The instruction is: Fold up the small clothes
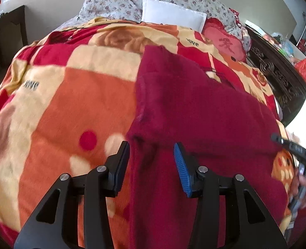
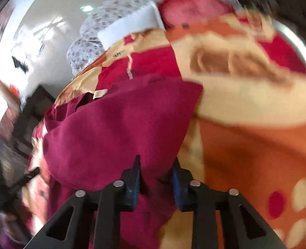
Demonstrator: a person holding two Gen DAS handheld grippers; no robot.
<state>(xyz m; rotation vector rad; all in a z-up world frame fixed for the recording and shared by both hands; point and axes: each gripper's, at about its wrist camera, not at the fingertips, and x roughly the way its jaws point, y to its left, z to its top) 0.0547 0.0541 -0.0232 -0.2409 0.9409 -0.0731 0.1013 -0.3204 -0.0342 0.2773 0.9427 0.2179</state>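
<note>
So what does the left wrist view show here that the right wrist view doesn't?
Only the left wrist view: the left gripper open over the garment's edge, a carved dark headboard and a red plastic bag.
Only the right wrist view: the right gripper with garment cloth between its pads.
Both: the maroon garment on the orange-and-red blanket, and a white pillow.

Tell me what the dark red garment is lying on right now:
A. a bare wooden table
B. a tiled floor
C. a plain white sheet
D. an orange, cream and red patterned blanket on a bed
D: the dark red garment is spread over the patterned blanket, with a white pillow beyond it.
</note>
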